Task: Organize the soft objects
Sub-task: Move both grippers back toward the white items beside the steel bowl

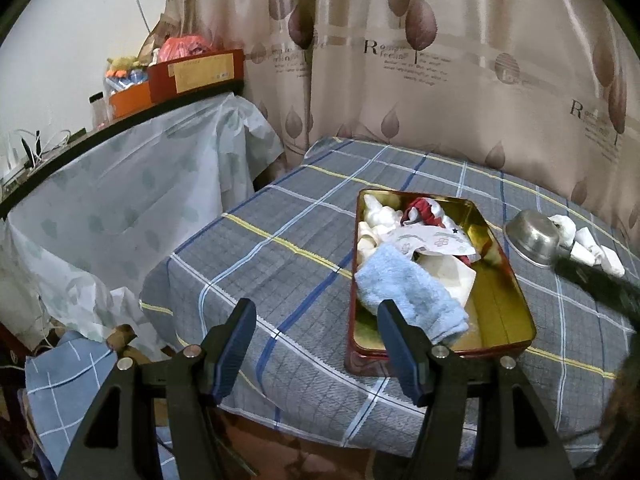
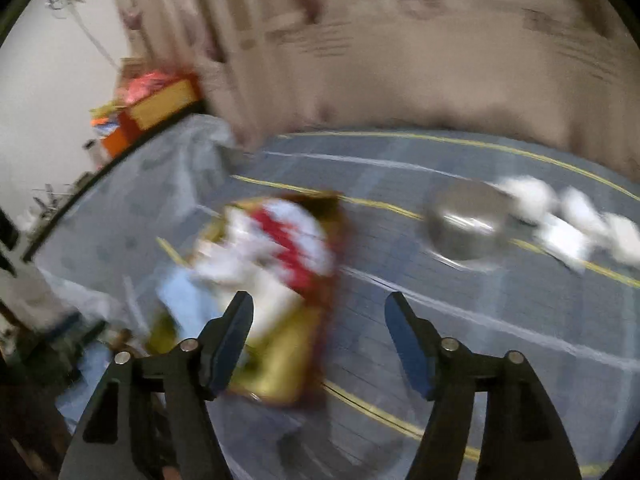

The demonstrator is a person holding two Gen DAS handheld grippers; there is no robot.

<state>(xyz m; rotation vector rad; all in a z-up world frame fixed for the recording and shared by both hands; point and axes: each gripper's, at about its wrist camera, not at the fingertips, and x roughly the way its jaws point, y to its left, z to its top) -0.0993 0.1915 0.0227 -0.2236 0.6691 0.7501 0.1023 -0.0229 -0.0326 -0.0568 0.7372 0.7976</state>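
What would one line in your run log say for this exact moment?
left gripper: open, empty | right gripper: open, empty, view blurred | tin: blue towel, cloths inside | steel bowl: beside tin, white pieces by it

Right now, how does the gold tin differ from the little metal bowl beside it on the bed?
The gold tin is rectangular with a red outside and shiny gold inside; the metal bowl is round and plain silver. The tin sits flat with its opening up and is clearly larger; the bowl lies tipped on its side. The tin holds soft things, a blue towel among them; the bowl's inside is hidden, with white pieces lying beside it. Both rest on the plaid bedsheet.
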